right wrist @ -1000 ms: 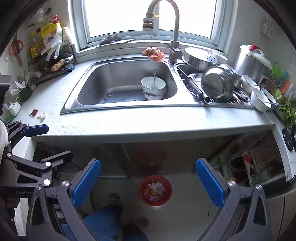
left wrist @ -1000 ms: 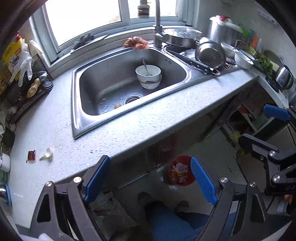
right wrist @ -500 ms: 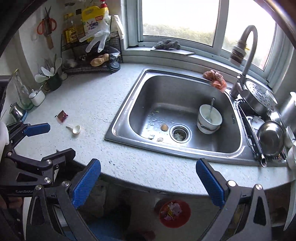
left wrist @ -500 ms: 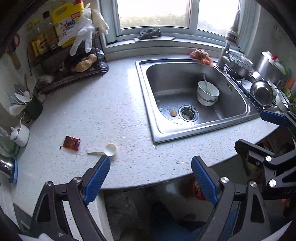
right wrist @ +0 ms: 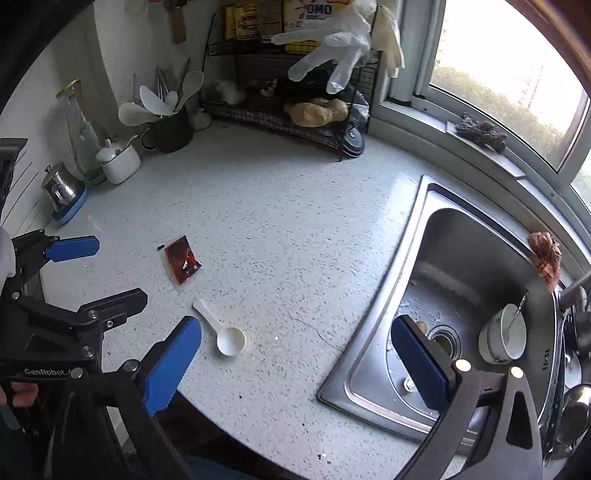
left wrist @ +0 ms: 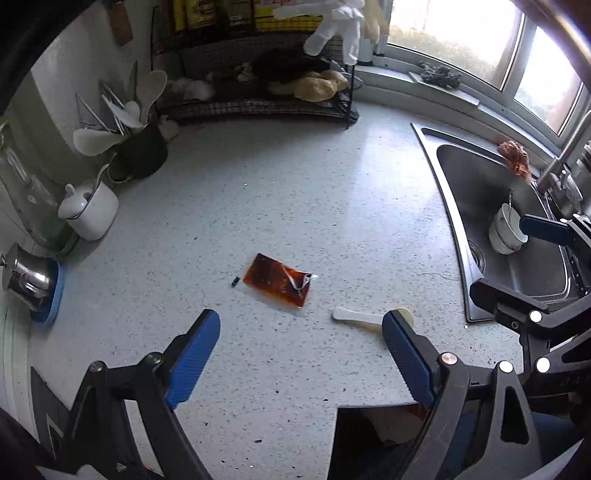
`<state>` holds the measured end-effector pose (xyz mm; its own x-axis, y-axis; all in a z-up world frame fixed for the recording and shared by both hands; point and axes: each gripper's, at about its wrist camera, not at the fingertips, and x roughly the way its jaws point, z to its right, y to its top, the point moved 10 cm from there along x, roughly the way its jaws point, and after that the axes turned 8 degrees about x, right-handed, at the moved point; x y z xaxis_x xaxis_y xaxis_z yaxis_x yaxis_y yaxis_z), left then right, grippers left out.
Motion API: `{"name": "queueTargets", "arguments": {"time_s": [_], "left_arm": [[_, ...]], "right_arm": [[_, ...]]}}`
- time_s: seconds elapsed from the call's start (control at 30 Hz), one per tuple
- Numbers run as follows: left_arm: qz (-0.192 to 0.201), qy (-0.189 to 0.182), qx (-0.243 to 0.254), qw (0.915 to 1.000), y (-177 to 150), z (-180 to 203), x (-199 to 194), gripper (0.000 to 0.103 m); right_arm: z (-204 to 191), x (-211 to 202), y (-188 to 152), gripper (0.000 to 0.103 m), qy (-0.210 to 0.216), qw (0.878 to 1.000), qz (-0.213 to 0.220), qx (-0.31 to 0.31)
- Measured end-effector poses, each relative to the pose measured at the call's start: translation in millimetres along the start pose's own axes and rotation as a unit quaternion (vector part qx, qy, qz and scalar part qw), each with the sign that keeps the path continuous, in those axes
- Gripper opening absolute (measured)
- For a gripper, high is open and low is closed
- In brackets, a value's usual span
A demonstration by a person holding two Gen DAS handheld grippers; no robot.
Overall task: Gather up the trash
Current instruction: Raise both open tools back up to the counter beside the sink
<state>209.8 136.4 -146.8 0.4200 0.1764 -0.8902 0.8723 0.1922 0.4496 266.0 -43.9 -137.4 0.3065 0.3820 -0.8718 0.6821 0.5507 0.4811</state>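
Only the left wrist view shows the cardboard-coloured box below the speckled grey countertop (left wrist: 295, 184) edge; only the right wrist view shows the stainless sink (right wrist: 373, 354) drain and the wire rack's "OMO" packet (right wrist: 319, 9). The torn red-brown sauce sachet (left wrist: 279, 280) lies flat mid-counter, long axis running up-left to down-right in the left view, torn end toward the white plastic scoop (left wrist: 364, 318) just beside it. The left gripper (left wrist: 301, 345) hangs above the counter, jaws wide and empty. The right gripper (right wrist: 295, 350), marked "GenRobot", is likewise spread, empty.
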Motion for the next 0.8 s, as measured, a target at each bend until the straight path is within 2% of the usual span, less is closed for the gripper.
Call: {"name": "queueTargets", "arguments": {"time_s": [0.33,0.67,0.73,0.8], "left_arm": [[-0.074,0.015,-0.082,0.9937,-47,-84,44,0.088],[-0.097,0.032,-0.116,0.988,-70,-130,59,0.088],[-0.1,0.034,-0.122,0.9869,-72,-135,62,0.088],[-0.099,0.032,-0.127,0.9864,-72,-137,63,0.088]], "right_arm": [[-85,81,21,0.103,0.055,0.992,-0.074,-0.087],[-144,131,29,0.102,0.079,0.98,-0.111,-0.145],[-152,138,28,0.097,0.087,0.977,-0.118,-0.152],[-157,147,24,0.086,0.095,0.974,-0.132,-0.16]]}}
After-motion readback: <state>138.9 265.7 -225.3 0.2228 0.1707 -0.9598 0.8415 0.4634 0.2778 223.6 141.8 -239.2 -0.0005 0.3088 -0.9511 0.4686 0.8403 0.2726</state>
